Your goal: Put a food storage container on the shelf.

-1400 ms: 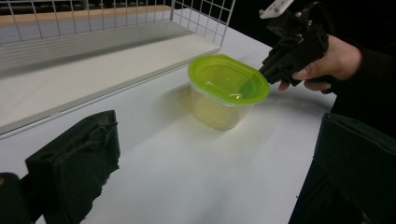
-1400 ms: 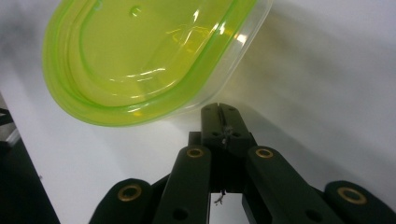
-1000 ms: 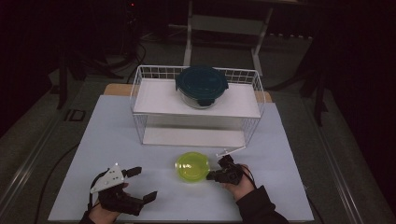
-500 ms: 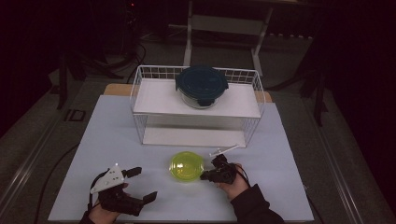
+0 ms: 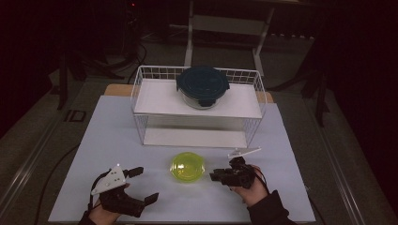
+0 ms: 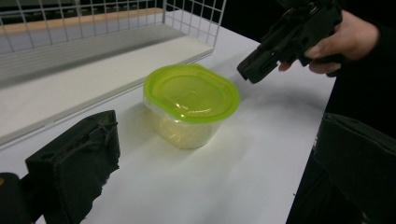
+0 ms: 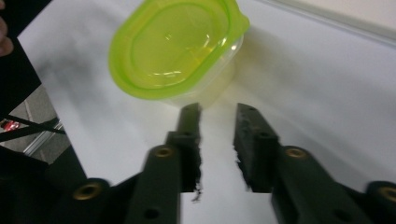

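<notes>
1. The container [image 5: 187, 167] is a small, clear plastic tub with a bright yellow-green lid [image 6: 191, 92].
2. The lid is pressed on and lies level; the tub stands upright.
3. It rests on the white tabletop [image 5: 291, 154], nearer the front edge than the back and about midway between the left and right edges.

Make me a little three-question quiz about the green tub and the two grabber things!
1. True or false: the green-lidded tub sits on the white table in front of the wire rack.
2. What rests on the rack's top shelf? A) dark-lidded container B) a cup
3. Does the right gripper hold the tub?

Key: 1 true. 2 A. 3 No; its jaws have just been opening, nothing between them.
</notes>
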